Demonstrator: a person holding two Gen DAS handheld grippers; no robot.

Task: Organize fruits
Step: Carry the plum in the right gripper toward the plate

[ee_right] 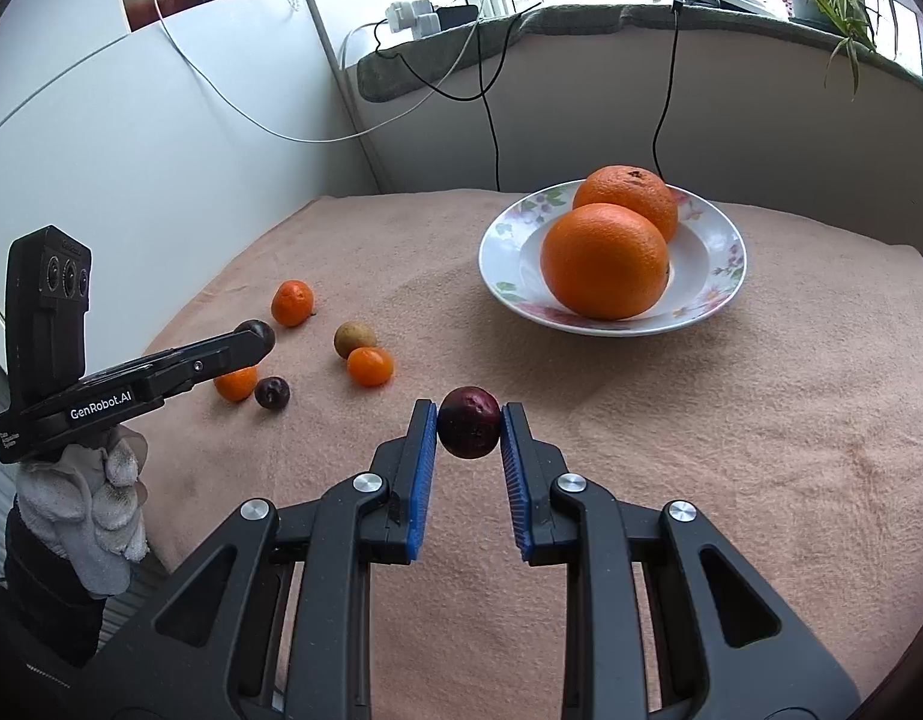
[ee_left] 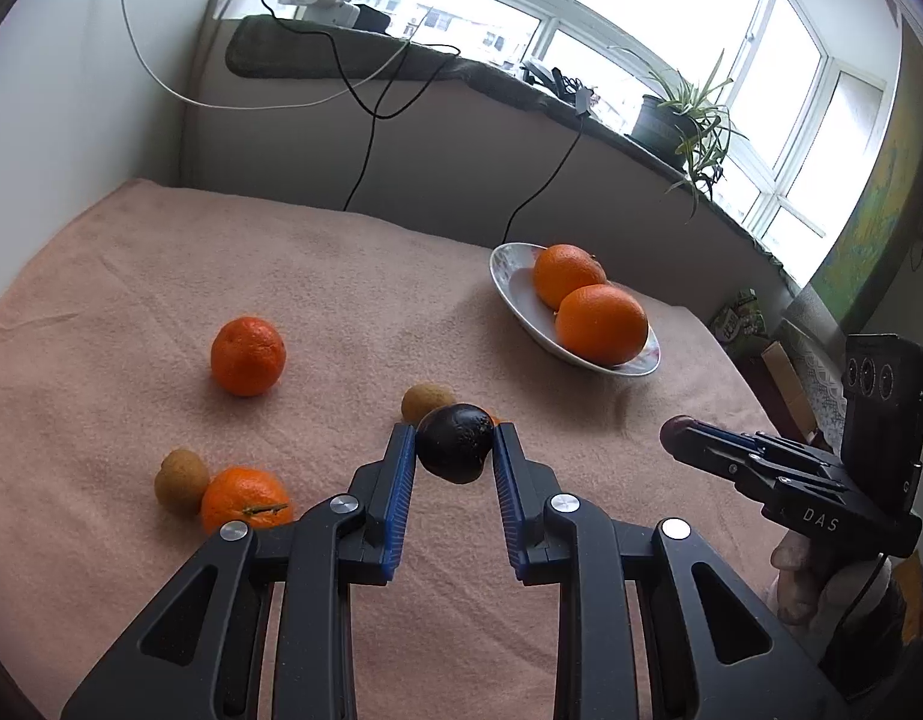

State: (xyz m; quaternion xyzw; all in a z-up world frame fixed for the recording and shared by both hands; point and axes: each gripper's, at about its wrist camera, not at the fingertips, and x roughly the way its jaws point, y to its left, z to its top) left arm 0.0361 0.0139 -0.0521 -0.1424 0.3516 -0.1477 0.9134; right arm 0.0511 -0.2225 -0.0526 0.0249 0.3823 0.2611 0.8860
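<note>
plate (ee_right: 725, 276) glossy ceramic | tablecloth (ee_right: 701, 450) fuzzy cloth | oranges (ee_right: 605, 261) dimpled

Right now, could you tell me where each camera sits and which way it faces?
Left wrist: rides the left gripper, looking along its jaws, shut on a dark fruit, across the cloth to the plate and window; the right gripper and its hand show at right.
Right wrist: rides the right gripper, jaws shut on another dark fruit, facing the plate; the left gripper and gloved hand show at left.
Shared: plate with two oranges, loose fruit, windowsill plant.
</note>
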